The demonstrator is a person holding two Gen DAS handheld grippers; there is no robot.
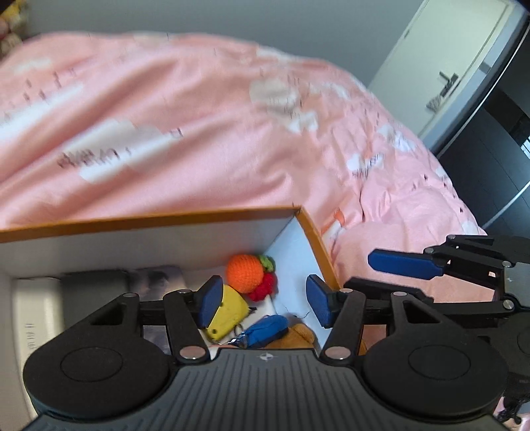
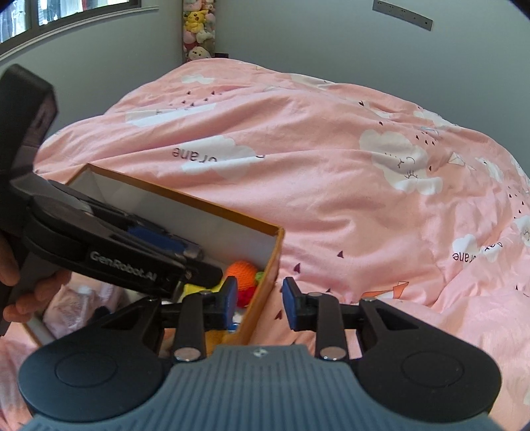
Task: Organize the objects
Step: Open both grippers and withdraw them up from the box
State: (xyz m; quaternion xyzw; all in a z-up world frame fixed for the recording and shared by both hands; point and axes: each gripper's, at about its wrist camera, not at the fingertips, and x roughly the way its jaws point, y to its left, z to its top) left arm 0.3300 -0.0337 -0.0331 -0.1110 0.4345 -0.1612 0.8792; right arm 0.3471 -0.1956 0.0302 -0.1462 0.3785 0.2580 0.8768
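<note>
An orange-rimmed cardboard box (image 1: 139,222) with white inner walls sits on the pink bed. Inside it lie an orange crocheted fruit (image 1: 244,272) with red berries, a yellow toy (image 1: 228,315), a blue keychain object (image 1: 265,331) and a brown soft item (image 1: 296,335). My left gripper (image 1: 263,303) is open and empty, held above the box's right corner. My right gripper (image 2: 259,305) is open and empty; its fingers straddle the box's right wall (image 2: 265,281). The right gripper also shows in the left wrist view (image 1: 404,265). The left gripper (image 2: 109,245) crosses the box in the right wrist view.
A pink duvet (image 2: 331,165) with cloud print covers the bed around the box. A white door (image 1: 457,73) stands at the right. Plush toys (image 2: 198,30) hang in the wall corner. Dark flat items (image 1: 99,281) lie in the box's left part.
</note>
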